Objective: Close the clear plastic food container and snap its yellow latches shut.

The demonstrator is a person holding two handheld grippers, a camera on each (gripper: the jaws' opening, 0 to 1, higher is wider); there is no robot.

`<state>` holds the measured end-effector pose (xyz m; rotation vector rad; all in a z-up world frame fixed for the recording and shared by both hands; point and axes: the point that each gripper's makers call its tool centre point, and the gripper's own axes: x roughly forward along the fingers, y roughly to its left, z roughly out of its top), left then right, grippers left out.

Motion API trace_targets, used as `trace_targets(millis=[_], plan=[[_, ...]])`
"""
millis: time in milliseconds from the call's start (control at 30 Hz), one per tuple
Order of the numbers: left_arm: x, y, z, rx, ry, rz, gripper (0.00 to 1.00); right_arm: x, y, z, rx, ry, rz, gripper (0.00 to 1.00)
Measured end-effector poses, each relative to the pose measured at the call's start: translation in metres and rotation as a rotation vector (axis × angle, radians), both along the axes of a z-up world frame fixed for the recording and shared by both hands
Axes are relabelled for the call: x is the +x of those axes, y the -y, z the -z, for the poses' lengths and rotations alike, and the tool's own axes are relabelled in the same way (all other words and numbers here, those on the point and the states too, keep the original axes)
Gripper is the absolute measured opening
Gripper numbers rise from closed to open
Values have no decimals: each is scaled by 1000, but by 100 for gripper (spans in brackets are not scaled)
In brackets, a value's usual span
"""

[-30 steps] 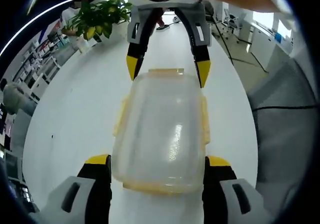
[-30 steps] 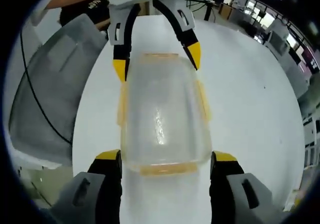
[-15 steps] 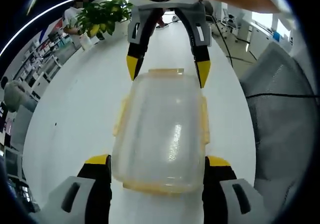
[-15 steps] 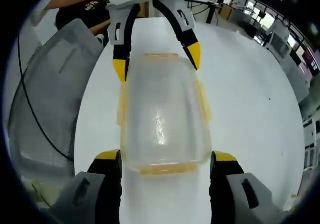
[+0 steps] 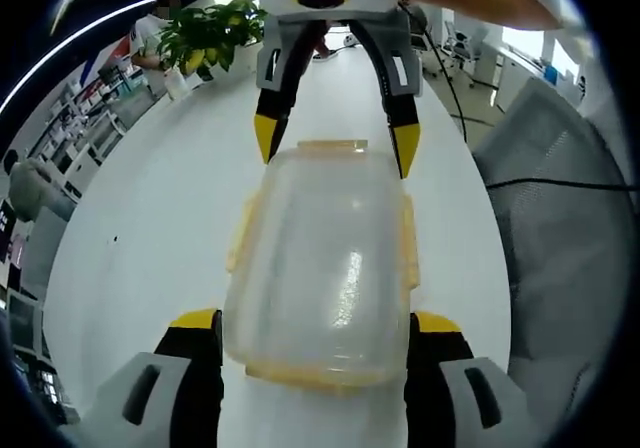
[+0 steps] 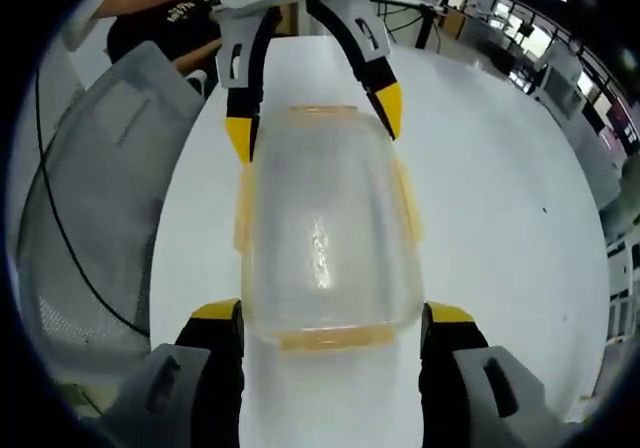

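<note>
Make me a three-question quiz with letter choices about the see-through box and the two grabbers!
1. Where is the container?
A on a chair
B on the white table
C on the floor

2. What colour are its latches?
A yellow
B blue
C red

3. How do the left gripper and right gripper stand?
A both squeezed shut
B both open, one at each end of the container
C both far from it

Answers: 1 B, white tabletop lies all around it; 2 A, yellow tabs line its rim; 3 B, the jaws flank each end.

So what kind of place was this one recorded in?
Probably an open office or lab: a long white table, a potted plant at its far end, mesh chairs beside it, and desks behind.
</note>
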<state>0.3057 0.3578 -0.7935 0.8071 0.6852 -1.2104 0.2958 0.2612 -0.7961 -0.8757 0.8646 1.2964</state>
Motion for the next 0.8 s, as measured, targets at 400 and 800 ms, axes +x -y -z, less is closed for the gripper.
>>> trace_targets(millis=[400,800], plan=[[23,0,0,-4,-1,3,71,23,-1,0,-14,1,1,69],[60,1,-1,1,0,15,71,59,-1,0,-5,2,15,69]])
